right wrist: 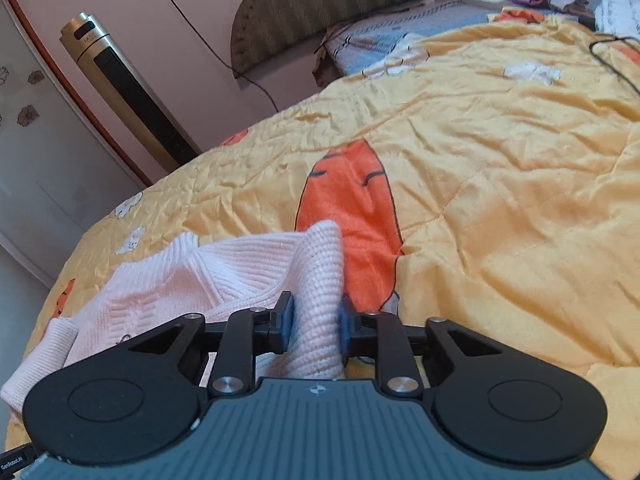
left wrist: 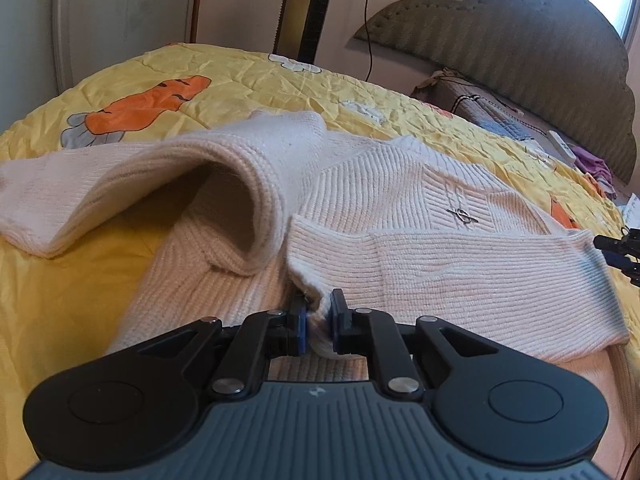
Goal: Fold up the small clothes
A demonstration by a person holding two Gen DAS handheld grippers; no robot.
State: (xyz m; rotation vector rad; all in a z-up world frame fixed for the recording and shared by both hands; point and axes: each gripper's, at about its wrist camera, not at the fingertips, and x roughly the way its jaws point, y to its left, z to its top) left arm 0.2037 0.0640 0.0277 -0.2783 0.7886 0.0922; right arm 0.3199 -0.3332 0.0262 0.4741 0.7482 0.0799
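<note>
A cream ribbed knit sweater (left wrist: 400,200) lies on a yellow quilt, one sleeve folded across its front and the other sleeve (left wrist: 132,184) arched up at the left. My left gripper (left wrist: 318,320) is shut on a bunched fold of the sweater's edge near the folded sleeve's cuff. In the right wrist view the same sweater (right wrist: 224,276) looks pale pink, and my right gripper (right wrist: 316,322) is shut on a thick ridge of its knit, both blue pads pressing the fabric. The right gripper's tip (left wrist: 618,248) shows at the sweater's right edge in the left wrist view.
The yellow quilt (right wrist: 500,184) with orange carrot prints covers the bed. A padded headboard (left wrist: 520,48), pillow (left wrist: 480,108), white remote (left wrist: 560,146) and purple cloth (left wrist: 592,164) lie at the bed's head. A tower fan (right wrist: 128,96) and a black cable (right wrist: 224,52) stand by the wall.
</note>
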